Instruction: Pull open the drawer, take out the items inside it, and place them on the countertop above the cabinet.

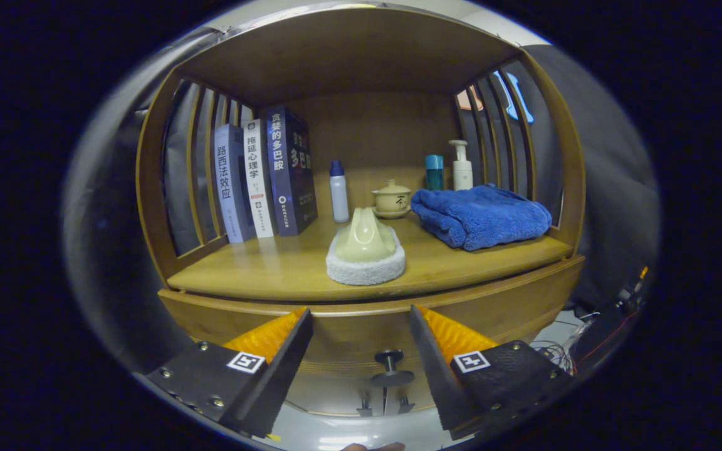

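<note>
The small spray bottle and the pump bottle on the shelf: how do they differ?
The spray bottle has a dark blue cap; the pump bottle is all white with a pump spout. The spray bottle stands beside the books; the pump bottle stands behind the blue towel, by the slatted side. Both are upright, well beyond the tool, whose fingers are open around the drawer knob.

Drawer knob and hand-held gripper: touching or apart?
Apart. The gripper view shows the drawer knob between the open hand-held gripper fingers, with gaps on both sides.

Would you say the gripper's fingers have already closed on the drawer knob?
No: the gripper is open, its fingers apart, with the drawer knob untouched between them.
</note>
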`<state>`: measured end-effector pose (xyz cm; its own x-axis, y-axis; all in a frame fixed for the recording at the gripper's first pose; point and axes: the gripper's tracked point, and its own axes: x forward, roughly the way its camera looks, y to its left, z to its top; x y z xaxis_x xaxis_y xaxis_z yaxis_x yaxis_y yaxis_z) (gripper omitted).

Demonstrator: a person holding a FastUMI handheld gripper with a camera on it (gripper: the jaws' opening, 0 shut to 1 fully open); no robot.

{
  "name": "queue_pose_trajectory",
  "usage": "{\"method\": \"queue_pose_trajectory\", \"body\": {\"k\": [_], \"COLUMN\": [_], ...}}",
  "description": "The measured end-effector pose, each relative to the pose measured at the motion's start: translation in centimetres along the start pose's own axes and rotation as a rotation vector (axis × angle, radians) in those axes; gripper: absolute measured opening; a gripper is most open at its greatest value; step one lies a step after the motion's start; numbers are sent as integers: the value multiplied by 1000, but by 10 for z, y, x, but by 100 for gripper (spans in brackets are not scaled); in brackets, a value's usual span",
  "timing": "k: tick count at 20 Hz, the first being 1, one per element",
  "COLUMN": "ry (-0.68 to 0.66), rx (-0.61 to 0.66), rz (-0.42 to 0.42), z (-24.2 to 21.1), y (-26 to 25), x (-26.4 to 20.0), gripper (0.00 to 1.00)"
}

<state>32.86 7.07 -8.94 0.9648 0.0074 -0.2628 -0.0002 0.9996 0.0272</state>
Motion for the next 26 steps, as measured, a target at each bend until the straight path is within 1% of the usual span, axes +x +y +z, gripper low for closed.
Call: {"method": "queue_pose_trajectory", "body": {"k": [2, 10, 18, 21, 26], "ry": [6, -11, 12, 66, 39], "rx": [-2, 36, 51, 8, -78], "rz": [1, 7, 6, -17, -16], "z": [-1, 4, 4, -3, 12], "y": [8, -1, -8, -28, -83], "x": [3, 1, 0, -16, -55], "gripper": [94, 94, 94, 94, 94]}}
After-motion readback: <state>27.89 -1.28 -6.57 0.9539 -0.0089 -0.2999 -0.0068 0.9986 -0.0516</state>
